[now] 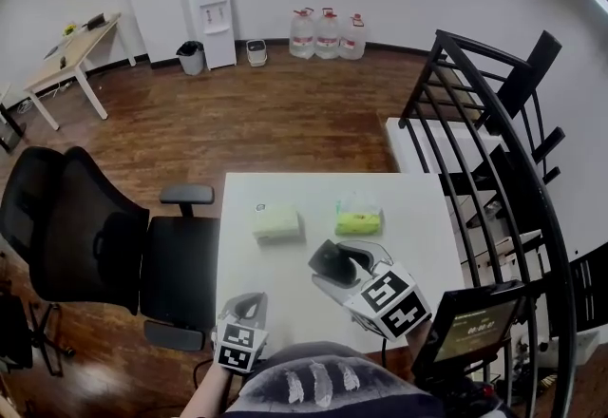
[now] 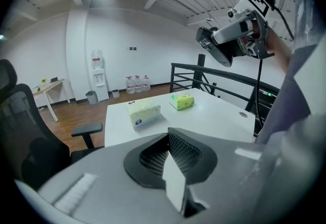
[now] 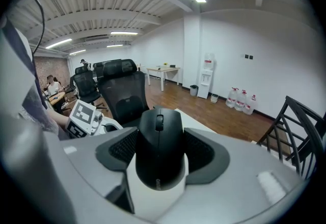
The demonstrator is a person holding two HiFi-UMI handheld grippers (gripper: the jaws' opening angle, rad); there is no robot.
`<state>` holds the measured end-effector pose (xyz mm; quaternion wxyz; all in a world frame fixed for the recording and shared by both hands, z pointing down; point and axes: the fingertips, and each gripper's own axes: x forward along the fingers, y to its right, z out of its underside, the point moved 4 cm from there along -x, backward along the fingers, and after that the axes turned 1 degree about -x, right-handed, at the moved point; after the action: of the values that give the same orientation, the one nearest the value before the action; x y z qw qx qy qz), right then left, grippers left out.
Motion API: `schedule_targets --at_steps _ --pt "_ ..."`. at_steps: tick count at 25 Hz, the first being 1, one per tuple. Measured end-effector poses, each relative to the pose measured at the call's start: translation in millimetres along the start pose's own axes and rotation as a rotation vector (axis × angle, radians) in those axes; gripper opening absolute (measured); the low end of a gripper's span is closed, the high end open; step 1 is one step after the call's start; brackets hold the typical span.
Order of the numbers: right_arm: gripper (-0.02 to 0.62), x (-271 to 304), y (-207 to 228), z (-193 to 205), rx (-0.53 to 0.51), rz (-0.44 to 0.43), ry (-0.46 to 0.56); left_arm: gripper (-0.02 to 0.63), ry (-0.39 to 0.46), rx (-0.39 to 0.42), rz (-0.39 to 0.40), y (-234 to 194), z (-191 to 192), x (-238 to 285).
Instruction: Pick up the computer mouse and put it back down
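A black computer mouse sits between the jaws of my right gripper, its scroll wheel pointing away from the camera. The dark mesh pads press on both its sides. In the head view the right gripper holds the mouse up over the near middle of the white table. The left gripper view shows the same mouse high in the air at upper right. My left gripper hangs at the table's near left corner. Its jaws are together with nothing in them.
A pale yellow tissue box and a green wipes pack lie at the table's far side. A black office chair stands at the left. A black stair railing runs along the right, with a small screen at the near right.
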<state>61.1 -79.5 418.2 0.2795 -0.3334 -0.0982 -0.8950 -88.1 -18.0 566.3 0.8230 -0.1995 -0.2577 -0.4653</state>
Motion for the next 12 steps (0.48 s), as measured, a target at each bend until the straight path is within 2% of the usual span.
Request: schedule_targets --at_steps 12 --pt "0.290 -15.8 -13.0 -12.9 -0.067 -0.004 0.027 0.015 0.021 -0.002 -0.003 1.8 -5.0 -8.6"
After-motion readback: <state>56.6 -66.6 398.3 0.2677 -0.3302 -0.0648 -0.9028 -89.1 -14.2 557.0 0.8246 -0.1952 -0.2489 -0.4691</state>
